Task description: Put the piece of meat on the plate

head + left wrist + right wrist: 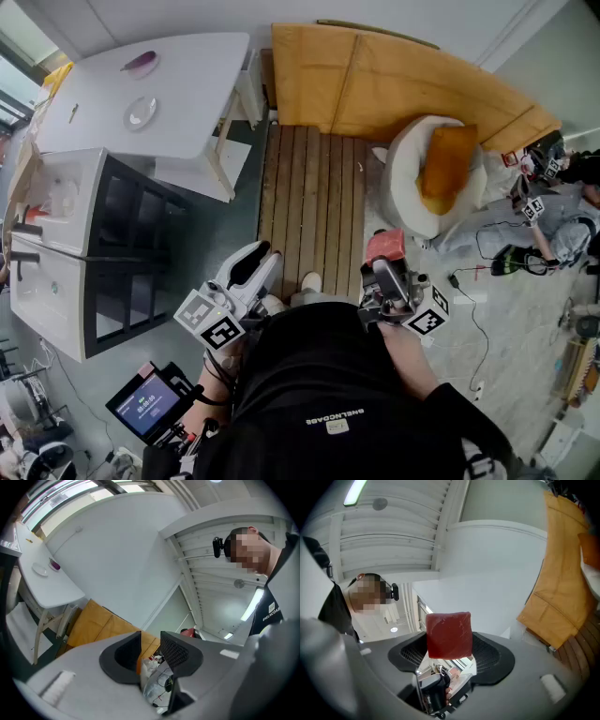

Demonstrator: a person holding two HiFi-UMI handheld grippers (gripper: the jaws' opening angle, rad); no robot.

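The right claw (450,652) is clamped on the red piece of meat (449,633), which stands up between its pads. The left claw (151,649) is empty, its jaws slightly apart. The plate (141,112) sits on the white worktop (192,89), well ahead and left of both claws.

Dark red meat (449,634), white plate (141,112) on white table (192,94), orange cushion (446,164), brown slatted boards (314,206)
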